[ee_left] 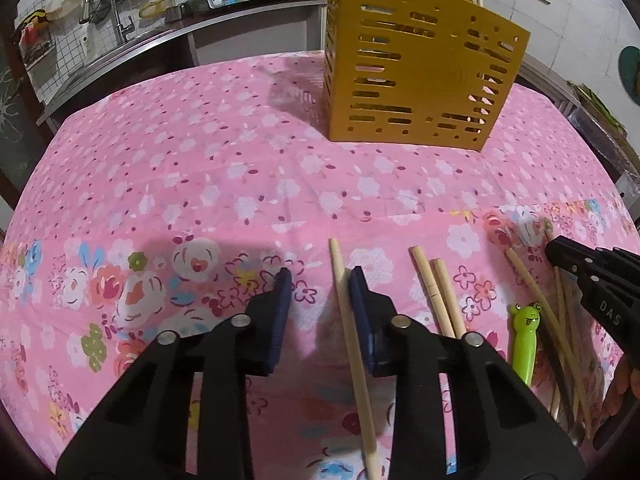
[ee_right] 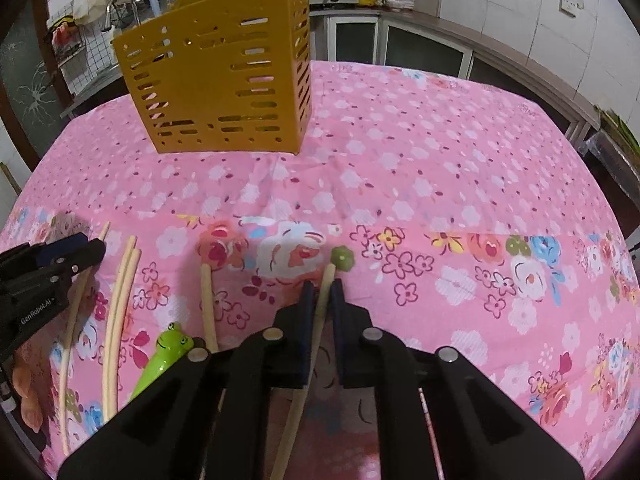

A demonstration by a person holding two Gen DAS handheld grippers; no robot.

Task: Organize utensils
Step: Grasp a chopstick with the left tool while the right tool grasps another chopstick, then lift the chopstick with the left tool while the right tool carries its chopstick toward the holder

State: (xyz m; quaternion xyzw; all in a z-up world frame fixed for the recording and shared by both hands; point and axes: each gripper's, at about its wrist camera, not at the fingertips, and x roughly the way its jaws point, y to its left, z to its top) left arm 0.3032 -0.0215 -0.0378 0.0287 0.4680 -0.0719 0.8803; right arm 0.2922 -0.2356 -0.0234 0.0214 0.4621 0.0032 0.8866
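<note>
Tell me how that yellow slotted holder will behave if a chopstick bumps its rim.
The yellow holder looks like thin, perforated plastic, so probably light. Standing tall on the soft tablecloth, it may slide or tip. Its broad flat base should resist gentle knocks.

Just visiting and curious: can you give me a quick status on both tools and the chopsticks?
Left tool open, one chopstick between its pads. Right tool shut on a chopstick. Yellow utensil holder upright ahead, path clear. Frog-shaped piece among loose chopsticks.

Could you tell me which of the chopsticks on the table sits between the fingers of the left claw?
It is the lone chopstick farthest left, running up between the open left claw beside its right finger. The pair and the others lie further right, outside it.
</note>
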